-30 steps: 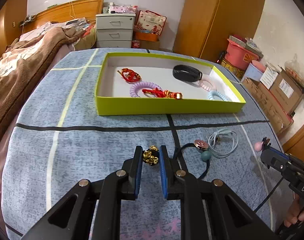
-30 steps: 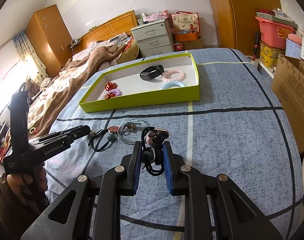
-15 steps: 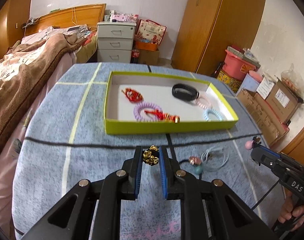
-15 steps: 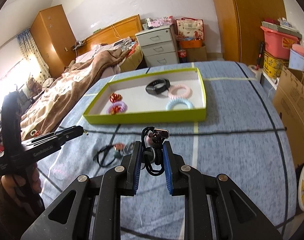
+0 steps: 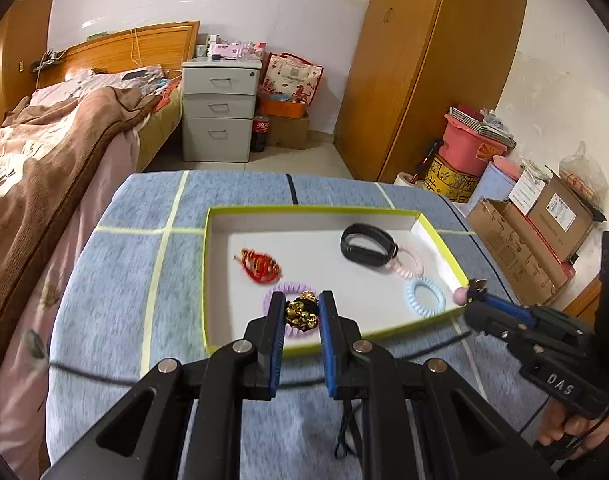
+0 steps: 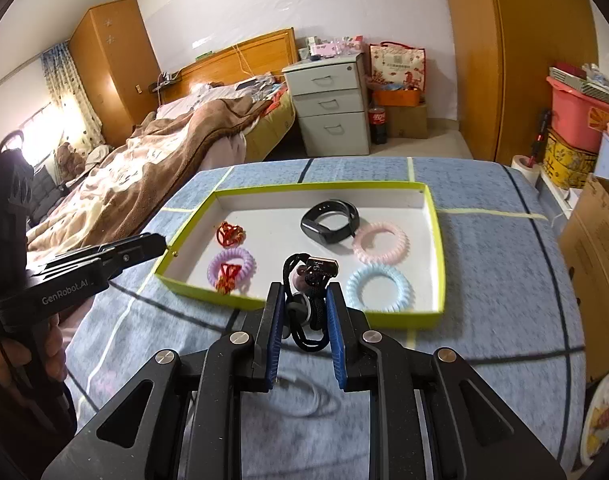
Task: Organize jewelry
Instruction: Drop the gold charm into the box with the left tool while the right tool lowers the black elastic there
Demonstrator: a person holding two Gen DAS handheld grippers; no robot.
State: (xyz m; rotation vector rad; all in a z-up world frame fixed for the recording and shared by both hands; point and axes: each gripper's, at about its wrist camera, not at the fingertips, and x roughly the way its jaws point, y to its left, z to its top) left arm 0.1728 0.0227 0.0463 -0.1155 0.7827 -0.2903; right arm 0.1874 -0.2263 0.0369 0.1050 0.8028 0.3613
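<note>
The room is bright. Sunlight glows white at the window (image 6: 36, 136), left of the bed (image 6: 176, 148). The picture corners are dark and bent. The near blue cloth (image 6: 504, 344) looks smeared.

1. The near wall of the shallow lime-green cardboard tray (image 6: 434, 216) is smeared by blur in both views.
2. The lilac spiral hair tie (image 5: 273, 294) is half hidden behind the left gripper (image 5: 301, 312).
3. The white cable (image 6: 304, 396), nearer than the tray, is partly covered by the right gripper (image 6: 304, 312).
</note>
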